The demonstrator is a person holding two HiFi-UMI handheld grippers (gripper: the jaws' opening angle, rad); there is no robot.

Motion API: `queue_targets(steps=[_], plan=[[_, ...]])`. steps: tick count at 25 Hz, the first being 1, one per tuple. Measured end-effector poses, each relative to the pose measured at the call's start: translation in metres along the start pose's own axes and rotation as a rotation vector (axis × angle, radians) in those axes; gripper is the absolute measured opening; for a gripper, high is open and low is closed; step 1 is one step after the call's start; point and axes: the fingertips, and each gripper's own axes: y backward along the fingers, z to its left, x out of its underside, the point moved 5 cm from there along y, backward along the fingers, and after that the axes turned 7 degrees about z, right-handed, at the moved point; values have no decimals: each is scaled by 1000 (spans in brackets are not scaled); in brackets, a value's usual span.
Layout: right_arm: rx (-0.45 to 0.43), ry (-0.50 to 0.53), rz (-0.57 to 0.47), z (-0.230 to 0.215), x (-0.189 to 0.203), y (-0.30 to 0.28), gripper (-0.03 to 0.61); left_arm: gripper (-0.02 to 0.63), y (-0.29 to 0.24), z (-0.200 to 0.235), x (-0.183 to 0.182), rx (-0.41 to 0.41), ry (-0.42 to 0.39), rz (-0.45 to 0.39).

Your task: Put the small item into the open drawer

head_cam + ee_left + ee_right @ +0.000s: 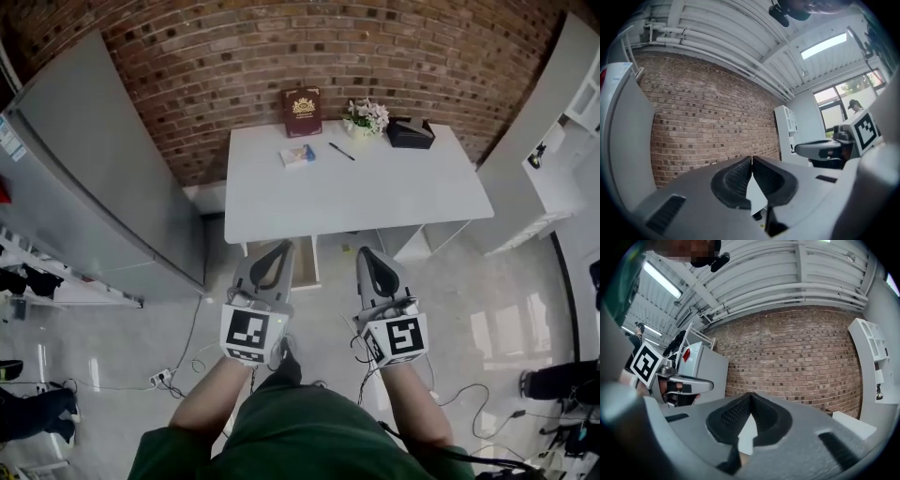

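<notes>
White table (375, 202) stands against the brick wall (234, 56). The small box (297, 155) lies flat on the tabletop toward the back, just in front of the upright dark red book (302, 112) and left of the pen (341, 151). A flower pot (366, 117) and a black box (411, 133) occupy the back right of the table.

The drawer (307, 262) stands pulled out below the table's front edge, well apart from the small box.

Left gripper (279, 246): held level in front of the table, tip just beside the drawer. Its jaws are pressed together with nothing between them (the left gripper view shows the pads meeting at the tip).

Right gripper (366, 251): held level beside the left one, to the right of the drawer. Its jaws are likewise pressed together and empty.

A grey cabinet (94, 169) stands to the left of the table.
</notes>
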Motion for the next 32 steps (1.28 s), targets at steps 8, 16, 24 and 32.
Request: queue_targets(steps=[8,16,24,32], plan=[[65,2,53,-22,0,-63,3,15,-63,50,17,29,25,39],[77,6,55,-18,2,-123,3,15,-90,108,28,35,63,29],[81,1,98,-12,15,-158,3,15,-101,142,48,52,119,66],[73,-10,114,-20,22,-186,3,15,-110,165,56,31,135,76]])
